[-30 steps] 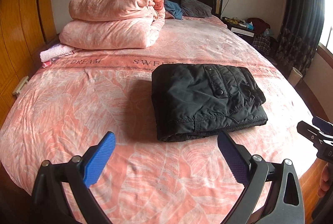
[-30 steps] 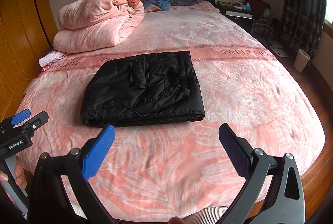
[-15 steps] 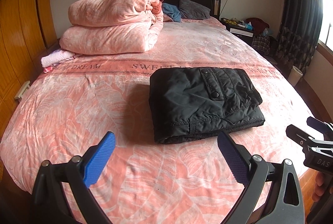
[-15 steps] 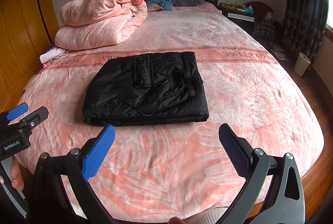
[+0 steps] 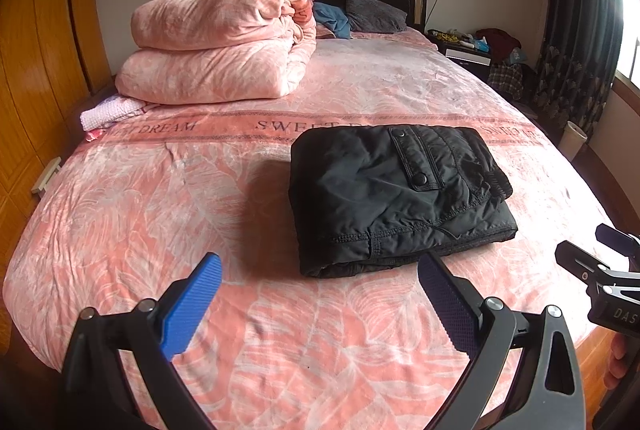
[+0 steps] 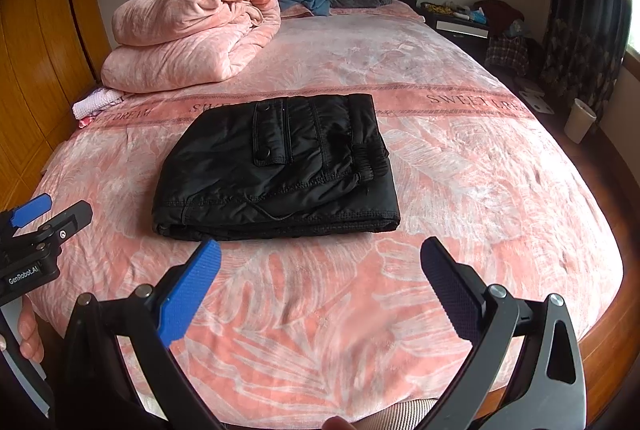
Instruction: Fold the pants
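- Black pants (image 5: 396, 194), folded into a flat rectangle, mid-bed; long axis across the bed, elastic waistband toward the window side.
- Bed (image 5: 160, 214): pink leaf-print cover; rolled pink quilt (image 5: 220, 42) near the headboard, wooden wardrobe at one side.
- Left gripper (image 5: 320, 294) and right gripper (image 6: 320, 278): fingers spread wide, empty, short of the pants.
- Inner pant layers hidden.

Bare bedspread (image 5: 168, 214) lies open all round the folded pants (image 5: 396, 194), wide to their left and near side. The stacked quilt (image 5: 216, 42) blocks the far left corner, well apart.
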Tool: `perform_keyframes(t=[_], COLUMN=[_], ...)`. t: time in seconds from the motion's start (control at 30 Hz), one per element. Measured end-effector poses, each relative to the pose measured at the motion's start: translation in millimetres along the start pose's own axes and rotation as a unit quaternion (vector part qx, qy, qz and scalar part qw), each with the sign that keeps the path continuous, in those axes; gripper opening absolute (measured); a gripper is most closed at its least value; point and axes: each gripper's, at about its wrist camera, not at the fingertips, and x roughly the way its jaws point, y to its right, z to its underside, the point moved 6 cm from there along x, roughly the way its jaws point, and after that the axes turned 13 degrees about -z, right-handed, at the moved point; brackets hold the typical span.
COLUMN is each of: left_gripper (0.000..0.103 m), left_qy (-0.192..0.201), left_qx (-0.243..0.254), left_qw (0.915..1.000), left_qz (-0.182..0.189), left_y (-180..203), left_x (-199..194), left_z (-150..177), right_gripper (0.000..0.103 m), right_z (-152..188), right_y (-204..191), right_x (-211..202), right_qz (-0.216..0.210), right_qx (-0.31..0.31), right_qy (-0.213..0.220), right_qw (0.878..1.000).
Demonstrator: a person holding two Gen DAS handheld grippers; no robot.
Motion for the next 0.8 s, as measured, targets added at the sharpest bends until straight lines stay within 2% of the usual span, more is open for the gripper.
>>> perform_keyframes(t=[0.8], left_gripper=[0.099], left_qy=[-0.003], left_qx=[0.002], left_qw=[1.0000], left_qz=[-0.002], left_y=[-1.0], left_x=[4.1], left_z=[2.7], right_gripper=[0.100], right_z=[2.3], right_y=[4.1], right_x=[7.0], right_qz=[0.003], right_qx=[0.001], right_qy=[-0.004], right_qw=[1.000])
